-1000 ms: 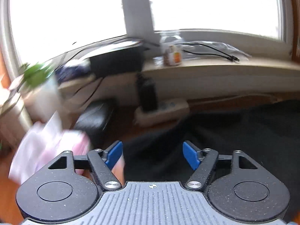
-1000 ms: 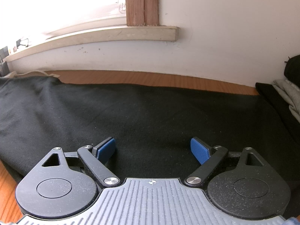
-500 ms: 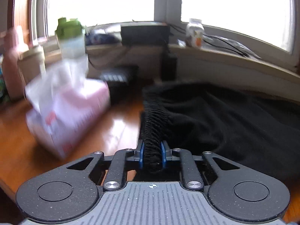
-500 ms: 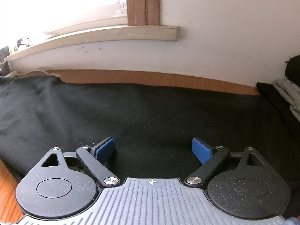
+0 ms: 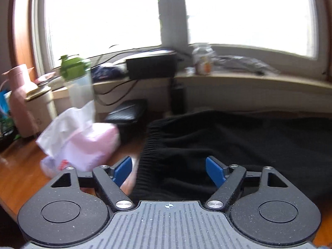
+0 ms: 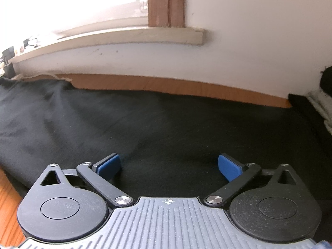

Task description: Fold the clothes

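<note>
Two claws spread, pinching nothing: left claw [image 5: 169, 169] just opened astride the ribbed hem [image 5: 149, 155], right claw [image 6: 169, 165] widening above the black garment [image 6: 166, 124], flat on the wooden desk [image 6: 8, 205]. Hem probably released to settle a fold.

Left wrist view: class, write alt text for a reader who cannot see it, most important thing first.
The left gripper has just opened its jaws, which stand wide over the ribbed edge of a black garment on a wooden table. A pink tissue pack lies to the left, with a green-lidded bottle and a bright window behind.
</note>
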Motion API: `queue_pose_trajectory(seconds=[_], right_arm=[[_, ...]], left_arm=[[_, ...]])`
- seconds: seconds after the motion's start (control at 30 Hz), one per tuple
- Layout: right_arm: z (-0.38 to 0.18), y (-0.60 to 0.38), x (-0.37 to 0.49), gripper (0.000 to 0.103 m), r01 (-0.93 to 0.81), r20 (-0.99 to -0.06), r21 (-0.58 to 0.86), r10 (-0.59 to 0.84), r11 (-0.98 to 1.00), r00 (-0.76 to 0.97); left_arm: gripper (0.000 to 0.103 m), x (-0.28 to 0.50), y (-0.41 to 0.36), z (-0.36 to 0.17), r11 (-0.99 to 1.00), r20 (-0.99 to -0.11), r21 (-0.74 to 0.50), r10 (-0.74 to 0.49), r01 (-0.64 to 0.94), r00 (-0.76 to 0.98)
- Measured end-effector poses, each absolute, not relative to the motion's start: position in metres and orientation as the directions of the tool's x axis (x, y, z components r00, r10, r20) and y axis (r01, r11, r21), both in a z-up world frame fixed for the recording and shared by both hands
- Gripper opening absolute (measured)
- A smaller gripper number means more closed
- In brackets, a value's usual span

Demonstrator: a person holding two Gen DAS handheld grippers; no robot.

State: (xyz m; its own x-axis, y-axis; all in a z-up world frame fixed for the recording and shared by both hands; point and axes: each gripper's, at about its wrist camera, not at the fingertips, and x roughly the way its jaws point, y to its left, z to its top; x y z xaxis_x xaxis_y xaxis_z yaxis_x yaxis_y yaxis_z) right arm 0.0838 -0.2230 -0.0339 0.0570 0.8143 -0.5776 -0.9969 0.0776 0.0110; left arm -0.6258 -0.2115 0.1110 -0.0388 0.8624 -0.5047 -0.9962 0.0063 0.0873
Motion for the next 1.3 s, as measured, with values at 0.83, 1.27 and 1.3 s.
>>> queue_pose_trajectory(seconds=[0.83, 1.27, 1.3], right_arm=[[-0.024, -0.248, -0.071, 0.052, -0.965, -0.502, 0.136, 0.825, -0.224, -0.262], [-0.022, -0.22, -0.208, 0.045, -0.852, -0.543, -0.07, 0.736, -0.519, -0.404], [-0.021, -0.217, -0.212, 0.045, -0.845, -0.55, -0.088, 0.733, -0.527, -0.4]], left_arm=[[0.102, -0.394, -0.237, 0.063, 0.458, -0.497, 0.079, 0.788, -0.885, 0.363], [0.07, -0.388, -0.264, 0.048, 0.483, -0.511, 0.115, 0.778, -0.868, 0.365], [0.07, -0.389, -0.265, 0.049, 0.482, -0.51, 0.114, 0.779, -0.869, 0.365]])
